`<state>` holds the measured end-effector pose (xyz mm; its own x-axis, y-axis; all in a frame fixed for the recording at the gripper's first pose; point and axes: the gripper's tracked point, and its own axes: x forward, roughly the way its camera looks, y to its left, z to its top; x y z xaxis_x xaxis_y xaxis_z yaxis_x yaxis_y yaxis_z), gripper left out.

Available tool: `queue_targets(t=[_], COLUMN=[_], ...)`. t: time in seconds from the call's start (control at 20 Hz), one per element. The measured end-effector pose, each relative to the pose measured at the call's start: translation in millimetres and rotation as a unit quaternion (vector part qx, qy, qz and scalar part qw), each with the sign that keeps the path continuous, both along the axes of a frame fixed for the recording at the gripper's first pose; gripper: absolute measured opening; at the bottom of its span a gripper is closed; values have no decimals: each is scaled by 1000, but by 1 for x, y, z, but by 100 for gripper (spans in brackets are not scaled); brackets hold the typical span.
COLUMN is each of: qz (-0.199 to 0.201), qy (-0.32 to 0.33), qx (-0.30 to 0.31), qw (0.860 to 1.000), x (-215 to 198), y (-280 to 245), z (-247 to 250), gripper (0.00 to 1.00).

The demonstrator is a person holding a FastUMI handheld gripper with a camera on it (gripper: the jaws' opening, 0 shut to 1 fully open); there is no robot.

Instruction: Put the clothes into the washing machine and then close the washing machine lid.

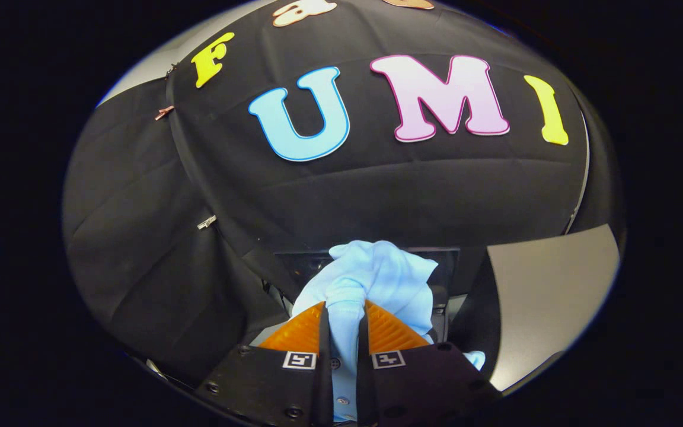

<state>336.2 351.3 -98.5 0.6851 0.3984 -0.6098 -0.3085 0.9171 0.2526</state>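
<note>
Pale-blue garment (pixel 377 279), bunched and creased, pinched between both fingers (pixel 300 332) of gripper (pixel 344 323).

The claw (pixel 344 314) points forward and level, its two fingers (pixel 297 332) drawn close together — both press on a bunched fold of the pale blue cloth (pixel 377 279), which fills the narrow gap between them.

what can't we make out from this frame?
- Washing machine: the dark panel beyond the light blue garment may belong to it; the bunched cloth hides most of it, so lid state is unreadable.
- Garment type: its lower part hangs behind the fingers.
- Gripper: shut on the garment; what lies below is covered by its body.
</note>
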Motion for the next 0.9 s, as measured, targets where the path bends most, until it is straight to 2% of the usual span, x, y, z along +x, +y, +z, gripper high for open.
queue_targets(t=[0.3, 0.6, 0.65, 0.85, 0.9], qz=[-6, -31, -35, -48, -46], qy=[23, 62, 73, 85, 78], qx=[-29, -46, -44, -53, -61], qw=[999, 997, 996, 994, 994], x=[2, 5, 7, 4, 6], y=[9, 4, 5, 2, 2], z=[-50, -102, -106, -113, -113], gripper=[19, 22, 29, 97, 96])
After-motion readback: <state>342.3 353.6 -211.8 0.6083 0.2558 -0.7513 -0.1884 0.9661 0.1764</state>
